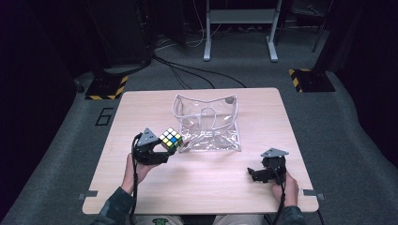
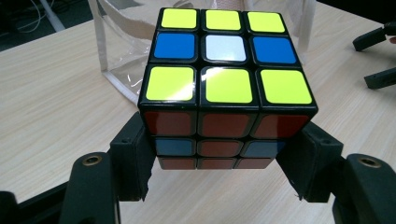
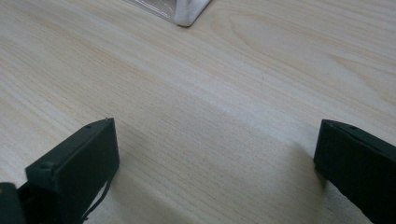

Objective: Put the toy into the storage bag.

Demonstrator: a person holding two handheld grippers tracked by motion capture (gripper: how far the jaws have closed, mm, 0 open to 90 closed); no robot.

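High view: a Rubik's cube (image 1: 171, 139) is held clamped in the left claw (image 1: 162, 149), just beside the clear plastic pouch (image 1: 209, 123), which lies to its right; the right claw (image 1: 256, 174) is spread wide on the worktop (image 1: 211, 183), well apart.

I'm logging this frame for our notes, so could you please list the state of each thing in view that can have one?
Puzzle cube: scrambled, held off the table, yellow and blue face up.
Left gripper: shut on the cube's sides.
Right gripper: open, empty, low over the table.
Clear pouch: on the table, top open, appears empty.
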